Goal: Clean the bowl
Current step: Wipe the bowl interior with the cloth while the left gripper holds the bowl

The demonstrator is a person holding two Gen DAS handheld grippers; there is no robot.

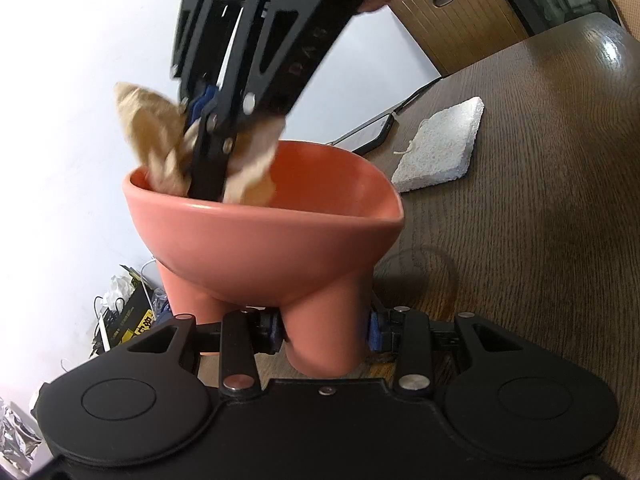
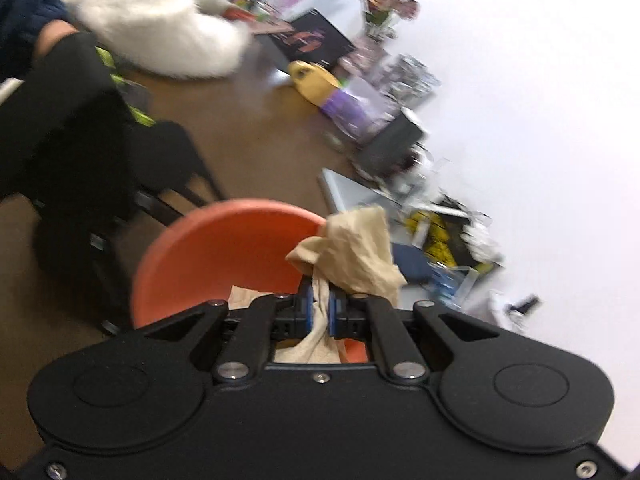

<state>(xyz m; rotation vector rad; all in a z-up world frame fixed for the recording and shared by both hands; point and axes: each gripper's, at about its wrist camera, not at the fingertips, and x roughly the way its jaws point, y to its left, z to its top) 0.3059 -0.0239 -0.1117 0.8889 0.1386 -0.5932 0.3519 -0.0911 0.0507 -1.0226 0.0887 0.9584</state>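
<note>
Left wrist view: left claw (image 1: 326, 334) clamps the bowl (image 1: 264, 236) by its foot, steadying it off the bench (image 1: 540, 200) while right claw (image 1: 208, 184), pinching the cloth (image 1: 160, 148), wipes inside.

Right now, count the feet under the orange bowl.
2 show: one foot clamped in the left gripper, another foot left of it. The bowl may hide more behind.

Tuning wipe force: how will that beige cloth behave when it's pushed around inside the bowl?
Likely floppy: the cloth bunches and droops either side of the right gripper, so it won't transmit much push. Probably light, since its loose corners stand above the bowl rim. It may slide rather than scrub, as the bowl's inside looks smooth.
</note>
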